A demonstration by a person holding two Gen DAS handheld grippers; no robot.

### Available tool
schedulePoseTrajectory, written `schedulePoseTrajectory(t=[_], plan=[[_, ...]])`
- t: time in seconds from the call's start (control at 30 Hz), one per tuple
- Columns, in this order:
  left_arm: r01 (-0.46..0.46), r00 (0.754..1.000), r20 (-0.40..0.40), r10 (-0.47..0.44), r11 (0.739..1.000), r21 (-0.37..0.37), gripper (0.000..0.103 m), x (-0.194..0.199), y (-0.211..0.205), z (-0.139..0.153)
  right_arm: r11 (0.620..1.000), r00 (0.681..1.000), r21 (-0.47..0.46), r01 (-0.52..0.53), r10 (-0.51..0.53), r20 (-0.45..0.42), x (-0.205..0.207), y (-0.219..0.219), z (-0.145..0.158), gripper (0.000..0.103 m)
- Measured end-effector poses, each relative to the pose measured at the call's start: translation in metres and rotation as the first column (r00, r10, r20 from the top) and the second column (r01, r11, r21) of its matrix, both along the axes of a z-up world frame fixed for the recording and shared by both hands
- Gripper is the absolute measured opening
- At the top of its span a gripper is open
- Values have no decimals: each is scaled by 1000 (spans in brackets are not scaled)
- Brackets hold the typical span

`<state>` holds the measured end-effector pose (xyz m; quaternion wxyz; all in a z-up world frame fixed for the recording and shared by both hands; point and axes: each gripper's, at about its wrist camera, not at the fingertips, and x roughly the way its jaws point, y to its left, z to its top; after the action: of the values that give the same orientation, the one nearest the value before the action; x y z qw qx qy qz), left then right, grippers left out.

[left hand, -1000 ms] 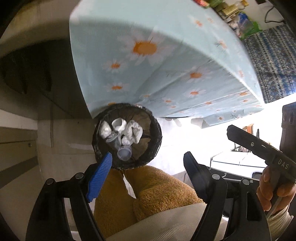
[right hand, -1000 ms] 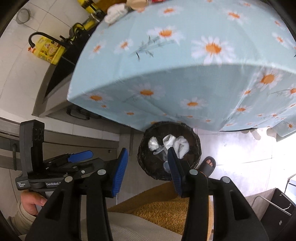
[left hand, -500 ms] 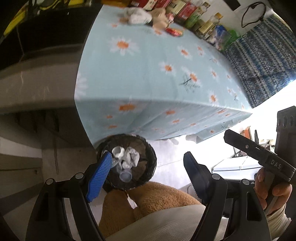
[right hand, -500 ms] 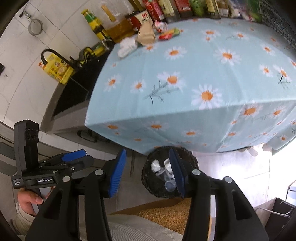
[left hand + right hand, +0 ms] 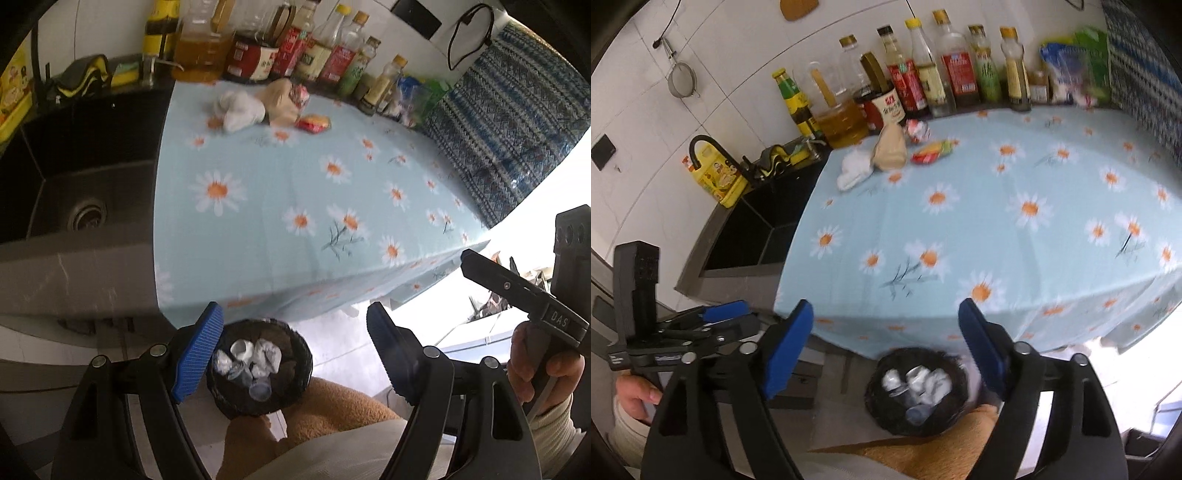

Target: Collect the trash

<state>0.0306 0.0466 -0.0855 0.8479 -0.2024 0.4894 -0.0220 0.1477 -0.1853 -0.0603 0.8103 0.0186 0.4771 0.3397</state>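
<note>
Both your grippers are spread wide with nothing between the blue pads, so you're free to grab. The left gripper (image 5: 294, 334) and the right gripper (image 5: 886, 332) are held side by side near the front edge of the counter, both pointing across it, which makes sense since that's where the leftover rubbish is.

Right below the fingers on the floor sits the round black mesh wastebasket (image 5: 301, 354), tucked just under the overhang of the light blue daisy-print tablecloth (image 5: 280, 192). It's got crumpled white paper and clear plastic cups (image 5: 249, 363) in it already, so some of the job looks done. Parking it there looks deliberate: anything you lift off the counter only has to come back toward you and drop.

What's left is bunched at the far side, just in front of the row of sauce and oil bottles (image 5: 923, 81): a crumpled white tissue wad (image 5: 854, 168), a beige crumpled paper bag (image 5: 891, 147) touching it, a red and white crinkled wrapper (image 5: 918, 130) behind, and a red and yellow snack packet (image 5: 932, 150) beside the bag. I'd guess the tissue goes first, since it's nearest. The black sink (image 5: 85, 177) sits to the left.
</note>
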Motion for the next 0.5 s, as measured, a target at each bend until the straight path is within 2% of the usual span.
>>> schedulePoseTrajectory(t=[0.03, 0.1, 0.2, 0.27, 0.5], plan=[[-8, 1000, 8, 8, 1000, -4, 84, 2, 2, 3, 1000, 1000, -1, -14, 14, 11, 4, 1, 3, 81], [-27, 999, 20, 27, 1000, -2, 85, 6, 5, 7, 1000, 999, -4, -30, 30, 36, 15, 3, 8, 93], [-58, 998, 20, 57, 998, 15, 87, 13, 9, 11, 998, 996, -3, -64, 64, 67, 34, 8, 15, 98], [-81, 997, 19, 81, 996, 20, 94, 21, 13, 14, 995, 992, -19, -97, 98, 82, 52, 14, 17, 98], [-169, 986, 5, 169, 985, 45, 96, 48, 19, 19, 976, 971, -41, -216, 219, 93, 109, 36, 12, 98]])
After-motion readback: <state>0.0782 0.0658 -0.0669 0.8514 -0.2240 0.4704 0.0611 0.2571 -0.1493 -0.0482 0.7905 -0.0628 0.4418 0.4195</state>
